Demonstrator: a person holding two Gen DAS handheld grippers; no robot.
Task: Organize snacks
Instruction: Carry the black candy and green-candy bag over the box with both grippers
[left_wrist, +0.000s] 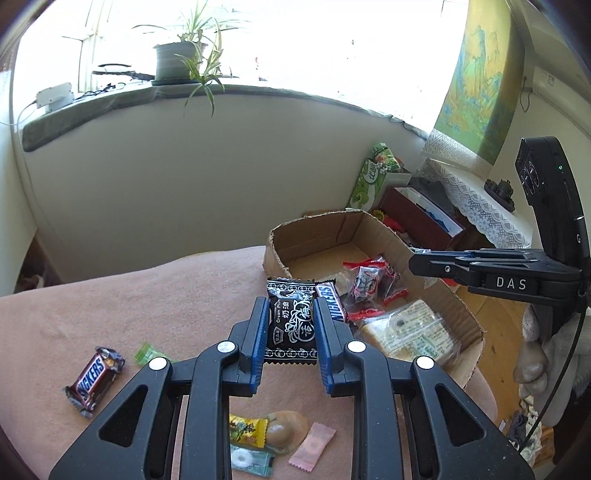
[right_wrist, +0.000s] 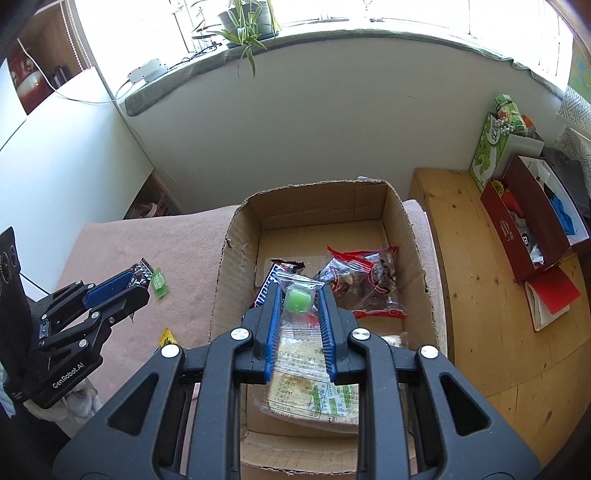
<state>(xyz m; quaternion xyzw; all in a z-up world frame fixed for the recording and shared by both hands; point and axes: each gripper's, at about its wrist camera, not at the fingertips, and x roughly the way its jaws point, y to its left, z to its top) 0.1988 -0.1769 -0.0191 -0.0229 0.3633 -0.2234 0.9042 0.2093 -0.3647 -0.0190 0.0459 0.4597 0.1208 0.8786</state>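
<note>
My left gripper (left_wrist: 290, 306) is shut on a black plum-candy packet (left_wrist: 291, 325), held above the pink cloth just left of the cardboard box (left_wrist: 275, 243). The right wrist view shows that left gripper (right_wrist: 142, 282) from the side. My right gripper (right_wrist: 300, 290) is shut on a clear wrapper with a green candy (right_wrist: 297, 299), over the cardboard box (right_wrist: 236, 236). Inside lie a Snickers bar (right_wrist: 271, 282), a red bag (right_wrist: 369, 284) and a flat bread packet (right_wrist: 317, 391). On the cloth lie another Snickers (left_wrist: 94, 376) and several small candies (left_wrist: 247, 430).
A wooden bench (right_wrist: 480, 302) right of the box carries a red carton (right_wrist: 517, 236) and a green carton (right_wrist: 487, 155). A white wall and a windowsill with a potted plant (left_wrist: 177, 61) stand behind. The cloth surface (left_wrist: 147, 295) drops off at its far edge.
</note>
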